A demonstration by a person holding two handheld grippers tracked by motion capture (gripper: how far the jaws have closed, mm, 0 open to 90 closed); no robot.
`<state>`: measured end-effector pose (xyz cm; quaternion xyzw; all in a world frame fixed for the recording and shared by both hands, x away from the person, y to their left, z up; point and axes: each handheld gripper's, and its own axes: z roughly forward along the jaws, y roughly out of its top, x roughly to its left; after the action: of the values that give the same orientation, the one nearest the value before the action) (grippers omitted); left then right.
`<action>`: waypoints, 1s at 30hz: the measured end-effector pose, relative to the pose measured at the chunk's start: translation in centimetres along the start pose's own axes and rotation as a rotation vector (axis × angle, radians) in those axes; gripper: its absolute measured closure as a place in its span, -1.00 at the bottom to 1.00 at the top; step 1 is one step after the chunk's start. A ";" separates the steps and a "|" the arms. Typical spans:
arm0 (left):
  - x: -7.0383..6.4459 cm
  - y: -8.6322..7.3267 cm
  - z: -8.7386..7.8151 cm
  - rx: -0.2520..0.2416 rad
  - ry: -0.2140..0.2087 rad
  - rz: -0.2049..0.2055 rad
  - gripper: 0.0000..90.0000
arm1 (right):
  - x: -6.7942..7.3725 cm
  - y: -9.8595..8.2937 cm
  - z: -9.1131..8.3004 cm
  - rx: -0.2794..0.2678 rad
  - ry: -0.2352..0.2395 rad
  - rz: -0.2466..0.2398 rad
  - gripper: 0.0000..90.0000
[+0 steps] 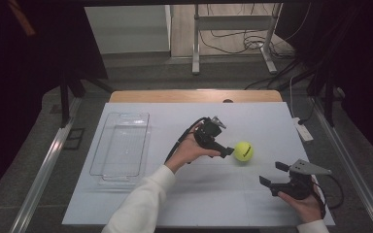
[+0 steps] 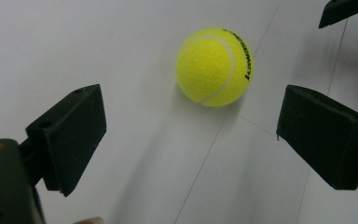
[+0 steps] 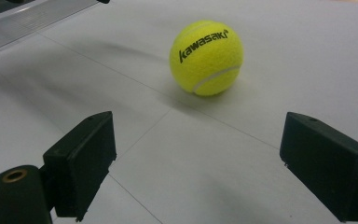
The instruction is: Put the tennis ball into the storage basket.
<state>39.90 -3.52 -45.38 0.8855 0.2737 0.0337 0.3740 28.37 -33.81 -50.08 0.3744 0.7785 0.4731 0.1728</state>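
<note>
Ball: I see a fuzzy yellow-green tennis ball with a curved white seam and black lettering; in the right gripper view the print on it reads "kawasaki", and in the left gripper view the same ball shows the lettering turned sideways along its right edge.
Ball position: it rests on the white table sheet, right of centre, untouched, throwing a soft shadow on the sheet.
Left gripper: my black two-jaw left gripper points right toward the ball, its tips just beside it; the jaws stand wide apart and grasp nothing, with the ball ahead of the gap between them and not yet inside it.
Right gripper: my black right gripper, topped by a grey three-cornered plate, sits near the front right of the sheet, aimed left and up toward the ball; its jaws are spread and empty, the ball clearly ahead of them.
Hands: my left hand in a white sleeve wraps its gripper's handle; my right hand cups the other from below.
Tray: a clear rectangular plastic tray lies on the left part of the sheet, well apart from the ball.
</note>
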 end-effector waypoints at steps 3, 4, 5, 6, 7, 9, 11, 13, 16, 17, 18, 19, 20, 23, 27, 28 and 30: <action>0.0 0.2 0.1 0.004 0.000 0.005 -0.80 | 0.0 0.0 0.0 0.001 0.001 0.001 -0.76; 0.0 0.3 0.1 0.005 0.001 0.010 -0.80 | 0.0 0.0 0.0 0.000 0.001 0.001 -0.76; 0.0 0.4 0.2 0.006 -0.001 0.009 -0.80 | 0.0 0.0 0.0 0.000 0.000 0.000 -0.76; 0.0 0.5 0.2 0.009 0.000 0.015 -0.80 | 0.0 0.0 0.0 0.001 0.000 0.002 -0.76; 0.0 0.5 0.3 0.010 -0.001 0.015 -0.80 | 0.0 0.0 0.0 0.000 0.000 0.002 -0.76; -0.1 0.7 0.4 0.007 -0.004 0.012 -0.80 | 0.0 0.0 0.0 -0.001 0.000 0.001 -0.76; -0.1 0.9 0.6 0.011 -0.005 0.019 -0.80 | 0.0 0.0 0.0 0.000 0.001 0.002 -0.76; -0.2 1.0 0.7 0.011 -0.006 0.017 -0.80 | 0.0 0.0 0.0 0.000 0.002 0.002 -0.76; -0.2 1.2 0.9 0.017 -0.008 0.022 -0.80 | 0.0 0.0 0.0 0.000 0.002 0.002 -0.76; -0.2 1.3 1.0 0.017 -0.010 0.021 -0.80 | 0.0 0.0 0.0 -0.001 0.002 0.001 -0.76; -0.2 1.3 1.2 0.020 -0.010 0.023 -0.80 | 0.0 0.0 0.0 -0.001 0.001 0.001 -0.76; -0.2 1.4 1.3 0.020 -0.012 0.021 -0.81 | 0.0 0.0 0.0 -0.001 0.001 0.001 -0.76; -0.2 1.4 1.3 0.020 -0.012 0.021 -0.81 | 0.0 0.0 0.0 -0.001 0.002 0.001 -0.76; -0.2 1.5 1.6 0.025 -0.015 0.023 -0.81 | 0.0 0.0 0.0 0.002 0.001 0.000 -0.76; -0.2 1.8 2.0 0.030 -0.019 0.017 -0.81 | 0.0 0.0 0.1 0.003 0.001 -0.002 -0.76; -0.2 1.9 2.1 0.033 -0.020 0.019 -0.81 | 0.0 0.0 0.1 0.004 0.002 -0.003 -0.76; -0.2 1.9 2.2 0.033 -0.021 0.019 -0.81 | 0.0 0.0 0.1 0.004 0.001 -0.002 -0.76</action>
<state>41.18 -6.12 -45.58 0.8945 0.2618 0.0237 0.3617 28.37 -33.74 -50.12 0.3735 0.7799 0.4717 0.1723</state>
